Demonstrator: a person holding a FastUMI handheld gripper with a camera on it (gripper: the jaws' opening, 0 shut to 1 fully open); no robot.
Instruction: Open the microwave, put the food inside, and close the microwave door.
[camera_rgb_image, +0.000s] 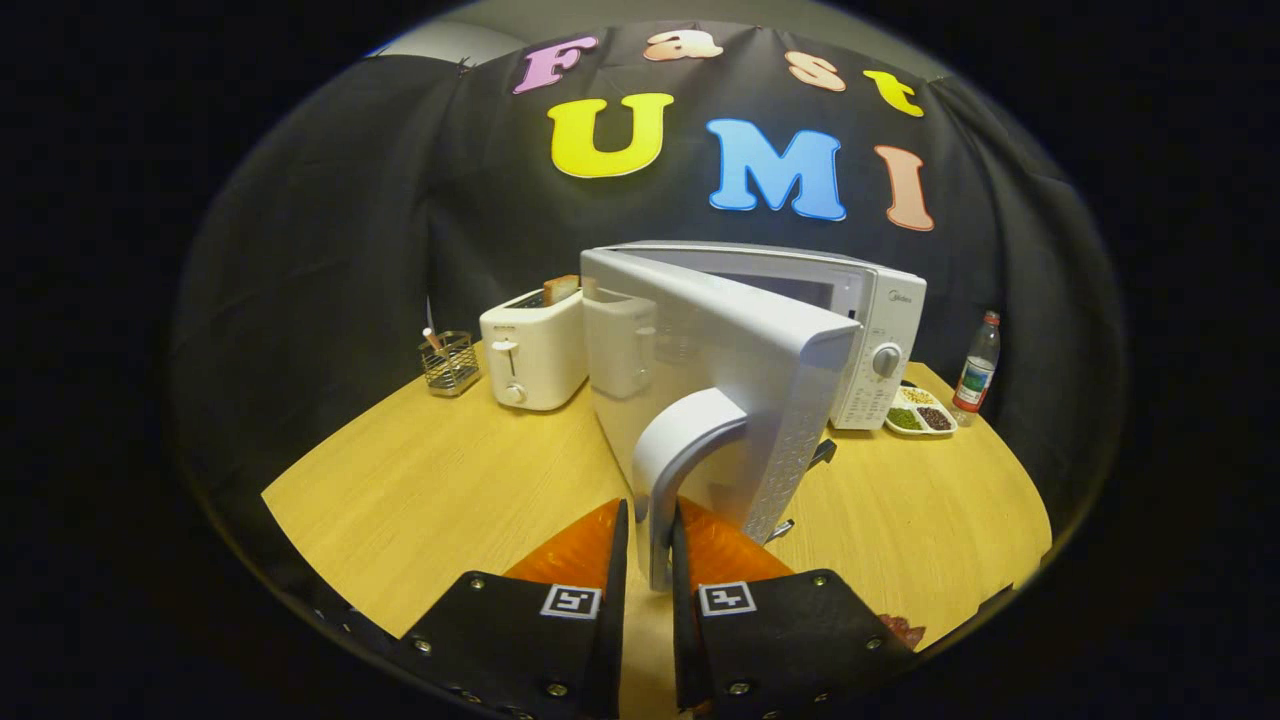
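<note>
One microwave (800, 330), one toaster (533, 355), one bottle (977, 372).

A light wooden tabletop (420, 490) with a rounded edge fills the booth's floor space. Black cloth (330, 230) hangs as the wall from nine to three o'clock, creased, with a pale ceiling strip (600, 15) at twelve. Lighting is dim and even.

Only one brand mark could be read: "Midea", small and faint, at the top of the control panel of the microwave (880, 330) near the worktop's far edge. Bottle (977, 372) at the far right corner carried a label, print too small to read. Square coded markers sat on both sides of the claw (650, 520), no letters or numbers.
</note>
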